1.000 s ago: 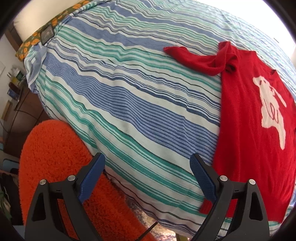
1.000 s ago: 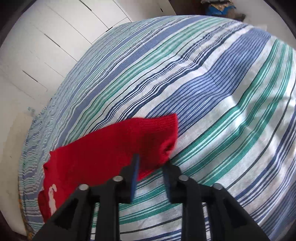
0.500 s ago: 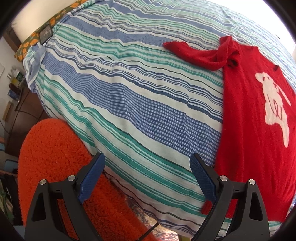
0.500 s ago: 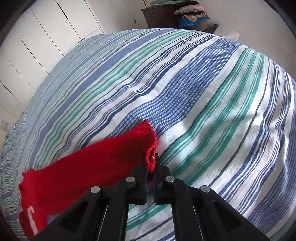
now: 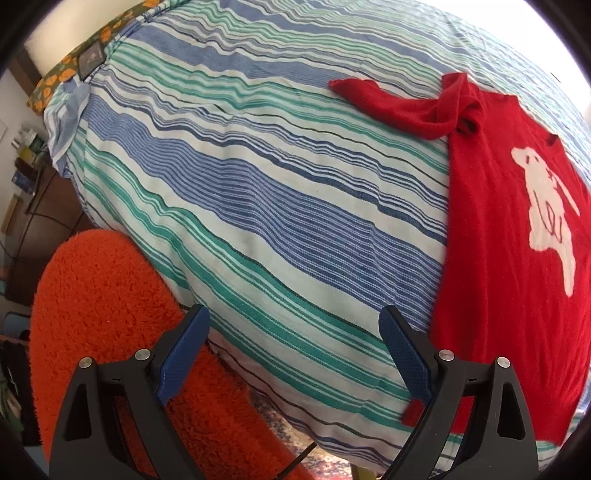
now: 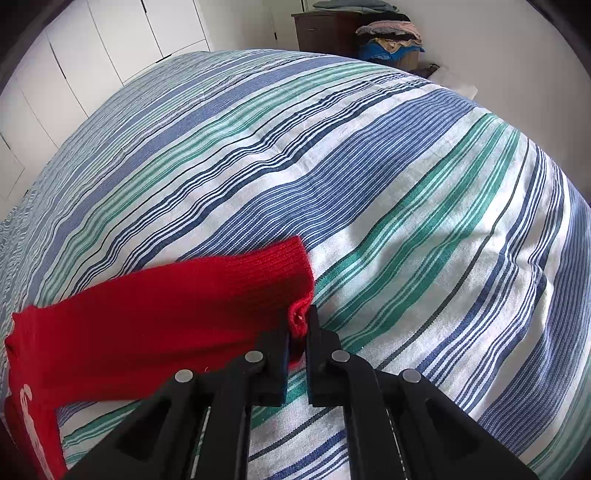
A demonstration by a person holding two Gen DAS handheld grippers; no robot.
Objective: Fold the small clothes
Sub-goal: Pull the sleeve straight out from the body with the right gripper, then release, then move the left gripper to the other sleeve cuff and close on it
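A small red sweater (image 5: pixel 495 229) with a white animal figure lies on the striped bedspread (image 5: pixel 258 192) at the right of the left wrist view. One sleeve (image 5: pixel 391 103) lies stretched to the left, bunched near the shoulder. My left gripper (image 5: pixel 295 332) is open and empty over the bed's near edge, left of the sweater's hem. My right gripper (image 6: pixel 298 325) is shut on the cuff of the other sleeve (image 6: pixel 177 306) and holds it just above the bedspread (image 6: pixel 369 166).
An orange shaggy cushion (image 5: pixel 103 321) sits below the bed's near edge at the left. A flowered pillow (image 5: pixel 74 70) lies at the far corner. White wardrobe doors (image 6: pixel 110 48) and a dark dresser (image 6: pixel 332 33) with piled clothes stand beyond the bed.
My right gripper closed on the sleeve cuff and lifted it, and the sleeve now stretches out from the sweater. The left gripper stayed open and barely moved.
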